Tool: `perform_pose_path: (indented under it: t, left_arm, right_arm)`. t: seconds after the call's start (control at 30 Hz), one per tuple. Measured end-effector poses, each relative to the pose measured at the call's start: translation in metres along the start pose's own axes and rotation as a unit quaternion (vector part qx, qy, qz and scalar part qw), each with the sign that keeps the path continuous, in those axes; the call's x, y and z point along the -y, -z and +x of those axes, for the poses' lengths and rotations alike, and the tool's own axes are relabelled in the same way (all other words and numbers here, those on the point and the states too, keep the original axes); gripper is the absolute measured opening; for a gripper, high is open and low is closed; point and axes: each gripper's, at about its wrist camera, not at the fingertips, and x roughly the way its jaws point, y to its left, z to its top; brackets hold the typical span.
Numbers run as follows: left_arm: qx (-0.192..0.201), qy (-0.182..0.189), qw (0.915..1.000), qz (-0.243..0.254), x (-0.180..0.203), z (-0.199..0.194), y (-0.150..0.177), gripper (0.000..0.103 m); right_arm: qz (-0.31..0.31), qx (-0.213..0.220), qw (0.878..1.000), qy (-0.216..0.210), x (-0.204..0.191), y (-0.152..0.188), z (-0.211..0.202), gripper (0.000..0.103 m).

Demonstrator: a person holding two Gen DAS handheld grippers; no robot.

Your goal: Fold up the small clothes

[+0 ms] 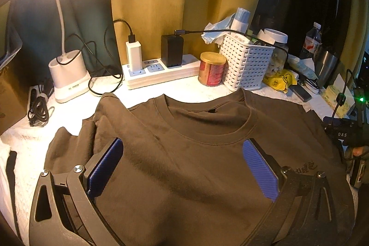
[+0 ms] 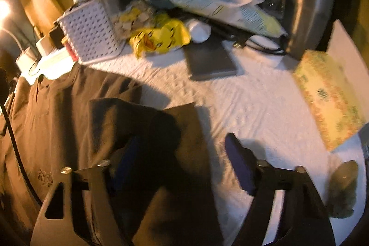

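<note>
A dark brown T-shirt (image 1: 184, 153) lies spread front-up on a white textured worktop (image 1: 27, 140), its round collar toward the back, where clutter lines a yellow and teal curtain. In the left wrist view, the left gripper (image 1: 183, 167) hangs over the shirt's chest just below the collar. Its 2 blue-padded fingers (image 1: 107, 167) stand wide apart, 1 on each side of the chest, with nothing pinched between them. Whether the pads touch the cloth cannot be told. The sleeve on the left of this view lies rumpled and partly folded over the body. Behind the shirt stand a lit white desk lamp (image 1: 68, 75), a power strip (image 1: 161, 72) with 2 chargers plugged in, a red can (image 1: 212, 69) with a gold lid, and a white perforated basket (image 1: 245, 61). In the blurred right wrist view, the right gripper (image 2: 182, 163) sits at the shirt's other side, over its sleeve (image 2: 147, 121). Its fingers are spread apart. The left finger (image 2: 125, 165) lies over dark shirt fabric in shadow, while the right finger (image 2: 239, 165) is over bare white worktop just beyond the sleeve's edge. The sleeve hem lies between them, not clamped. Beyond are a yellow bag (image 2: 161, 38), a grey flat device (image 2: 211, 59), a steel cup (image 2: 309, 13) and a tissue pack (image 2: 329, 98).
</note>
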Motion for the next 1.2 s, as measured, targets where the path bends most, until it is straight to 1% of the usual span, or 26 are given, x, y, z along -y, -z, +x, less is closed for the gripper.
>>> perform_pose_path:
  t: [0.07, 0.1, 0.13, 0.2, 0.23, 0.27, 0.3, 0.4, 0.6, 0.87, 1.0, 1.2]
  left_arm:
    - [-0.001, 0.001, 1.0000, -0.001, -0.001, 0.001, 0.000, 0.102]
    - [-0.001, 0.001, 1.0000, -0.002, -0.001, 0.001, 0.000, 0.102]
    - [-0.001, 0.003, 1.0000, -0.003, -0.002, 0.000, 0.001, 0.102]
    - [0.000, 0.005, 1.0000, -0.005, -0.003, 0.000, 0.001, 0.102]
    - [0.002, 0.007, 0.9999, -0.007, -0.004, -0.002, 0.001, 0.102]
    - [0.004, 0.009, 0.9999, -0.008, -0.004, -0.003, 0.001, 0.102]
    - [0.006, 0.010, 0.9999, -0.009, -0.005, -0.004, 0.001, 0.102]
    - [0.013, 0.014, 0.9998, -0.010, -0.007, -0.012, 0.002, 0.102]
    - [0.022, 0.018, 0.9995, -0.016, -0.014, -0.025, 0.003, 0.102]
    - [0.028, 0.026, 0.9990, -0.022, -0.025, -0.039, 0.009, 0.102]
    - [0.034, 0.029, 0.9987, -0.025, -0.033, -0.047, 0.013, 0.102]
    - [0.036, 0.029, 0.9983, -0.035, -0.050, -0.056, 0.020, 0.102]
  right_arm:
    - [-0.012, 0.000, 1.000, 0.003, -0.004, 0.001, 0.000, 0.070]
    - [-0.015, 0.000, 1.000, 0.003, -0.005, 0.001, 0.000, 0.066]
    - [-0.016, 0.003, 1.000, 0.006, -0.005, 0.002, -0.001, 0.059]
    - [-0.014, 0.007, 1.000, 0.016, -0.006, 0.001, -0.002, 0.024]
    - [-0.011, 0.007, 1.000, 0.014, -0.005, 0.001, -0.002, 0.017]
    - [-0.008, 0.005, 1.000, 0.003, -0.005, -0.001, -0.001, 0.011]
    - [-0.005, 0.005, 1.000, -0.003, -0.003, -0.001, -0.001, 0.009]
    - [-0.004, 0.010, 1.000, 0.000, -0.005, 0.000, -0.006, 0.007]
    - [0.000, 0.054, 0.999, 0.006, -0.009, -0.008, -0.043, 0.007]
    - [-0.027, 0.084, 0.996, -0.006, -0.043, -0.015, -0.082, 0.007]
    - [-0.040, 0.086, 0.995, -0.018, -0.065, -0.016, -0.091, 0.007]
    - [-0.057, 0.065, 0.995, -0.039, -0.103, -0.009, -0.078, 0.007]
